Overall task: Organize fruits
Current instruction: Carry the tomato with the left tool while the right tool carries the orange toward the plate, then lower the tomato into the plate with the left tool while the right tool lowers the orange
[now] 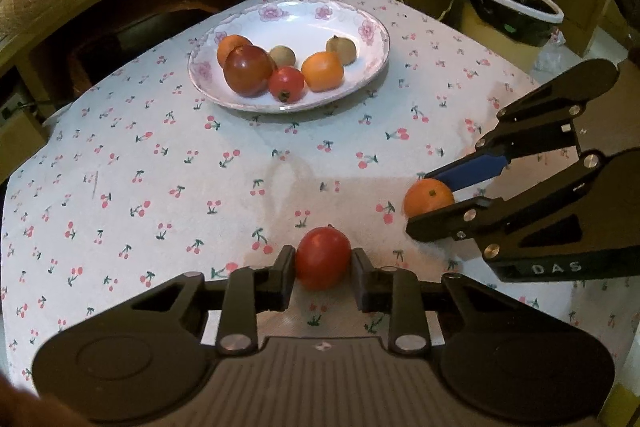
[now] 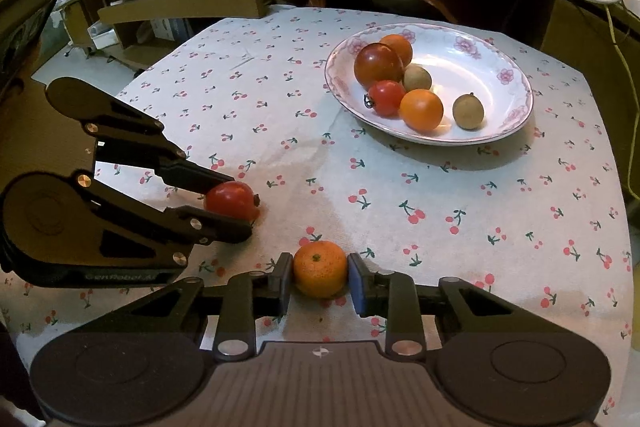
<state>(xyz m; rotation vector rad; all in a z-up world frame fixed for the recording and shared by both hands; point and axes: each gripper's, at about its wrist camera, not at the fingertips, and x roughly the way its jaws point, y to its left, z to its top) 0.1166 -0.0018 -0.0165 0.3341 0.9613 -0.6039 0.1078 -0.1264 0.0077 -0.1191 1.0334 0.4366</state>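
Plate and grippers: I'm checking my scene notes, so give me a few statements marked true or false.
1. The left gripper brackets a red tomato. True.
2. The right gripper brackets a longan. False: a small orange.
3. The floral plate holds six fruits. True.
4. The plate holds three longans. False: two.
5. Both bracketed fruits sit on the cherry-print tablecloth. True.
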